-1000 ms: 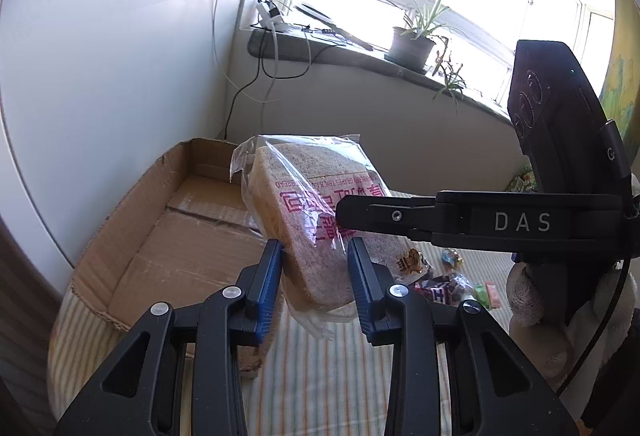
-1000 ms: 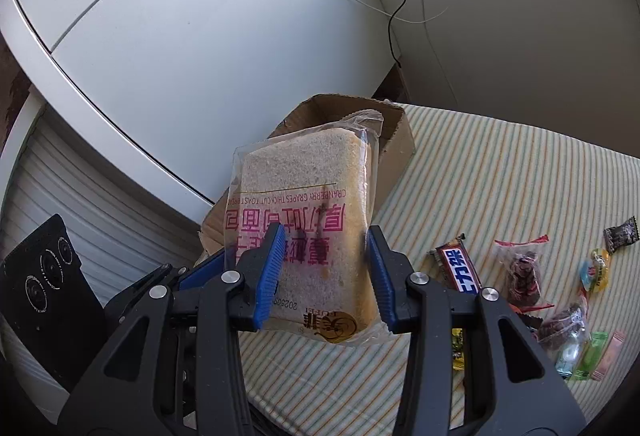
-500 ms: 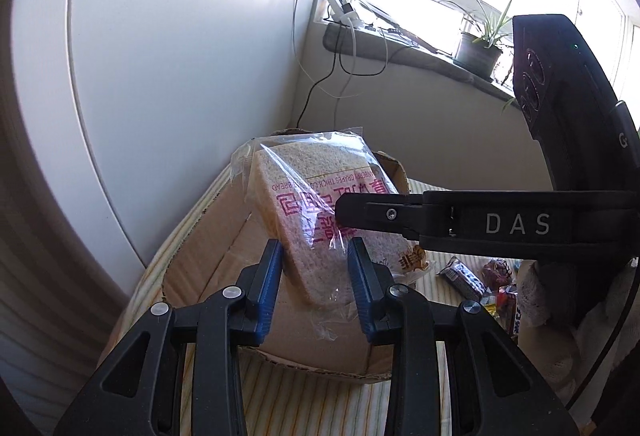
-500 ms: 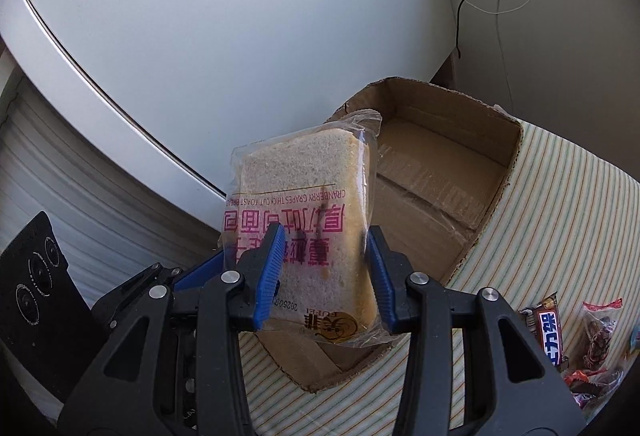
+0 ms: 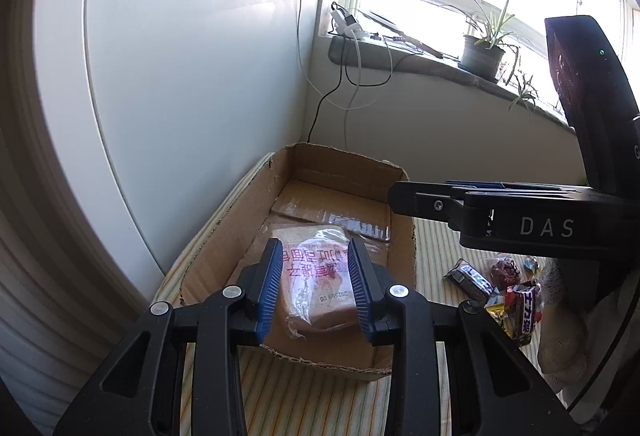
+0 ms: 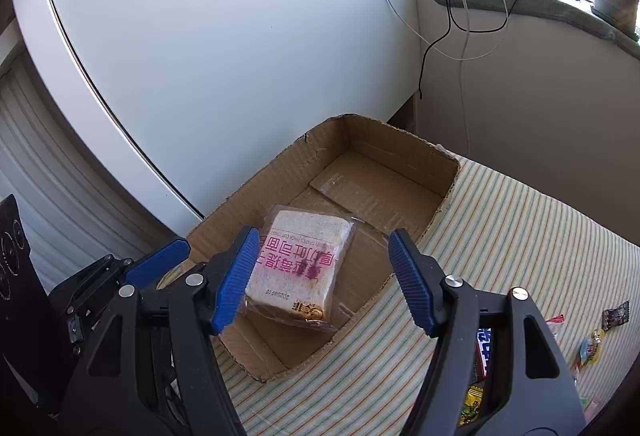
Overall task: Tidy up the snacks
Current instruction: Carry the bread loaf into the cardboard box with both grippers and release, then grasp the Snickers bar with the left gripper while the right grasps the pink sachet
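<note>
A bag of sliced bread [image 6: 300, 260] with pink lettering lies flat on the floor of an open cardboard box [image 6: 400, 143]. My right gripper [image 6: 322, 280] is open above it, its blue pads [image 6: 234, 276] apart and clear of the bag. In the left wrist view the bread [image 5: 316, 284] shows between the pads of my left gripper [image 5: 314, 290], which is open above the box [image 5: 344, 159]. The pads stand close beside the bag without squeezing it. My right gripper's arm [image 5: 500, 211] crosses that view on the right.
The box sits on a striped cloth [image 6: 520, 236] against a white wall. Several wrapped snacks [image 5: 504, 292] lie on the cloth right of the box, also seen in the right wrist view [image 6: 600, 336]. Cables [image 6: 460, 31] hang from a windowsill with a potted plant [image 5: 482, 51].
Both grippers held the bread upright above the box; both have opened and the bread now lies flat inside the box. Both grippers have pulled back above it.
</note>
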### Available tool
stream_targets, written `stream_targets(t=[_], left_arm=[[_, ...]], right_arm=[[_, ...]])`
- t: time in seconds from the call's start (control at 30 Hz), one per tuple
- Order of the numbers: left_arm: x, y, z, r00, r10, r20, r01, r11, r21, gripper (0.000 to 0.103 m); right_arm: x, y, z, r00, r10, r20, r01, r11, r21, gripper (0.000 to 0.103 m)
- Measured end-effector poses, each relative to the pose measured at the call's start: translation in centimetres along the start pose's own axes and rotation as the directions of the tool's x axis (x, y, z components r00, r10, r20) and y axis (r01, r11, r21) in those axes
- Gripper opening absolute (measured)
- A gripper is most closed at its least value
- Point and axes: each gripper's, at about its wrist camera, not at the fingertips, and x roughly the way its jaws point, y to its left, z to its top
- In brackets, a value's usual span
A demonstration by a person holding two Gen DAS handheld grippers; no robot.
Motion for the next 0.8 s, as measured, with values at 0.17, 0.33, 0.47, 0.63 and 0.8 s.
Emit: stream_targets(t=[0.17, 0.33, 0.47, 0.63, 0.8], left_arm=[[-0.8, -1.6, 0.0, 1.000, -0.010, 0.011, 0.010, 1.000, 0.027, 0.034], [-1.2, -4.4, -0.1, 0.998, -0.061, 0.016, 0.060, 0.996, 0.066, 0.034], [-0.4, -7.2, -0.7, 0.994, -0.109, -0.020, 0.111, 0.989, 0.099, 0.034], [1.1, -10.9, -1.7, 0.984, -0.164, -0.075, 0.173, 0.977, 0.123, 0.044], [2.6, -13.9, -2.7, 0.972, -0.194, -0.130, 0.212, 0.967, 0.142, 0.046]], right_arm=[[-2.4, -2.7, -0.5, 0.997, -0.043, 0.060, 0.041, 0.999, 0.024, 0.070], [-6.5, -6.1, -2.9, 0.983, -0.159, 0.088, 0.161, 0.987, -0.014, 0.070], [-9.3, -9.0, -5.6, 0.948, -0.309, 0.071, 0.312, 0.949, -0.044, 0.070], [-11.2, -12.8, -8.4, 0.920, -0.390, 0.029, 0.390, 0.921, 0.010, 0.070], [-12.8, -15.1, -10.5, 0.913, -0.409, 0.020, 0.407, 0.912, 0.052, 0.070]])
